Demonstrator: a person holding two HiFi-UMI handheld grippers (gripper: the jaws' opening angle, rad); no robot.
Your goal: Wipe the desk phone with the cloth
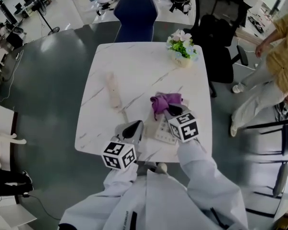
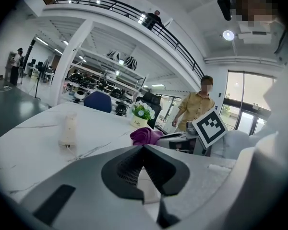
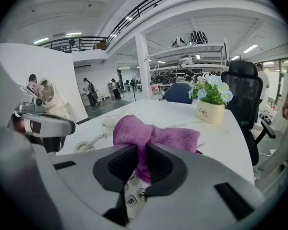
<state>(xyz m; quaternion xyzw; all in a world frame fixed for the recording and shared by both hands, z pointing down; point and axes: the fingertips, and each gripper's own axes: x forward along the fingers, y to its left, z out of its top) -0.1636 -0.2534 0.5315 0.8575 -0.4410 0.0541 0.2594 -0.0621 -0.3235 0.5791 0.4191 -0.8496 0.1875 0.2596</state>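
The desk phone's base (image 1: 163, 132) lies near the front of the white marble table (image 1: 134, 66). Its keypad (image 3: 129, 195) shows right under my right gripper (image 3: 143, 150). That gripper (image 1: 169, 110) is shut on a purple cloth (image 1: 164, 101), which hangs bunched over the base's far end. The cream handset (image 1: 114, 91) lies off the base, further left on the table, its coiled cord (image 3: 89, 143) trailing back. My left gripper (image 1: 134, 127) hovers just left of the base with its jaw tips together (image 2: 144, 148) and nothing seen between them.
A white pot of flowers (image 1: 181, 49) stands at the table's far right corner. A blue chair (image 1: 136, 13) sits behind the table and a black office chair (image 1: 216, 28) at the far right. A person in a yellow shirt (image 1: 281, 51) stands to the right.
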